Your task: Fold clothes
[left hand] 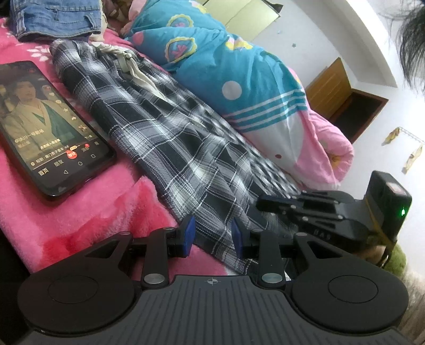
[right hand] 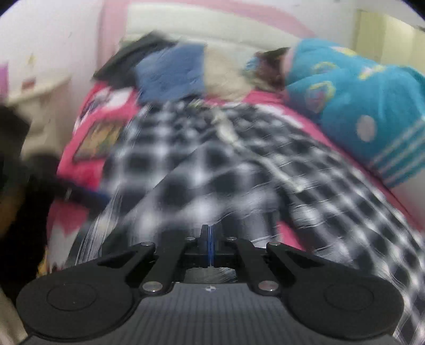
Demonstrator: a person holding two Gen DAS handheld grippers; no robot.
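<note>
The plaid trousers point(left hand: 164, 138) are spread beside the phone point(left hand: 50, 127). The left gripper point(left hand: 212, 236) is held parted over their hem; the right gripper point(right hand: 209, 246) is closed, its pads together.

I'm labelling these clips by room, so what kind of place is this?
Most likely a bedroom: the plaid trousers lie on a bed with a pink fleece blanket, beside a bundled blue duvet, with folded jeans behind.

One plaid garment point(left hand: 170, 138), one phone point(left hand: 50, 124), one quilt point(left hand: 225, 71), one pair of jeans point(left hand: 58, 18).
</note>
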